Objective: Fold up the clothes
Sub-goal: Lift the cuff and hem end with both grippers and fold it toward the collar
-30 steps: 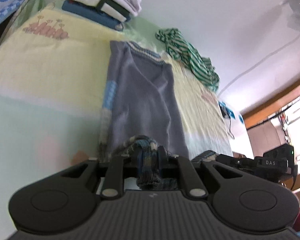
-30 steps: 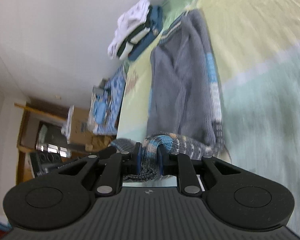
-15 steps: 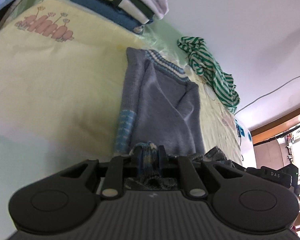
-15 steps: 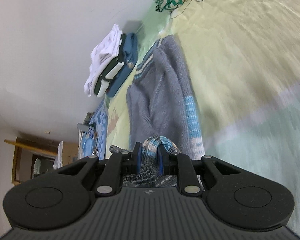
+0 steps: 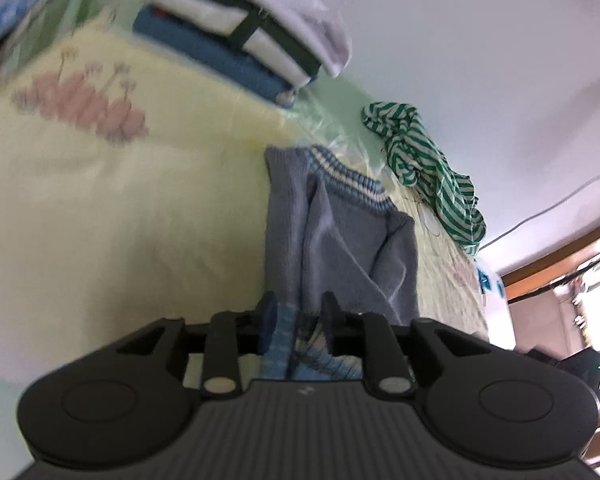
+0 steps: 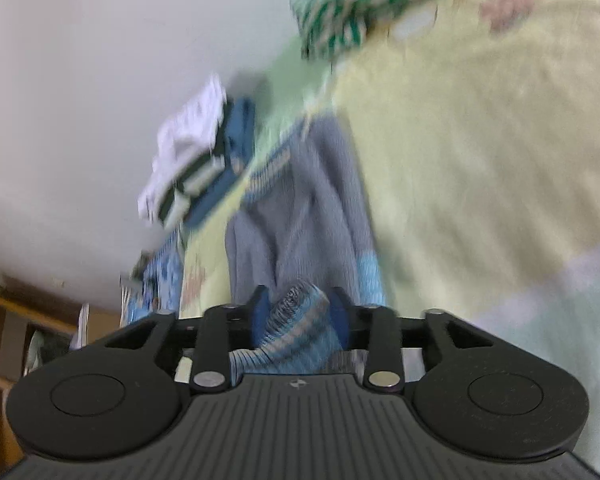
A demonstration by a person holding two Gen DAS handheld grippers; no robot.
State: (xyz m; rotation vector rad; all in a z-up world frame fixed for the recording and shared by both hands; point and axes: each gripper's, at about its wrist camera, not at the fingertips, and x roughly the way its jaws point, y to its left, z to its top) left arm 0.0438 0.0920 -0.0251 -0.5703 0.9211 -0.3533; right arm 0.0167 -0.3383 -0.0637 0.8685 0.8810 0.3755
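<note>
Both my wrist cameras ride low, close behind their fingers, tilted down across the pale yellow bedsheet (image 5: 140, 216). Each sees the grey-blue knitted sweater (image 5: 340, 248) and the stack of folded clothes (image 6: 192, 168) from opposite sides.

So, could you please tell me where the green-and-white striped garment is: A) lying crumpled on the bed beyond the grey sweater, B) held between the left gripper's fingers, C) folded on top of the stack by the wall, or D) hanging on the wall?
A: the green-and-white striped garment lies bunched on the bedspread past the grey sweater, apart from the folded stack near the wall.
</note>
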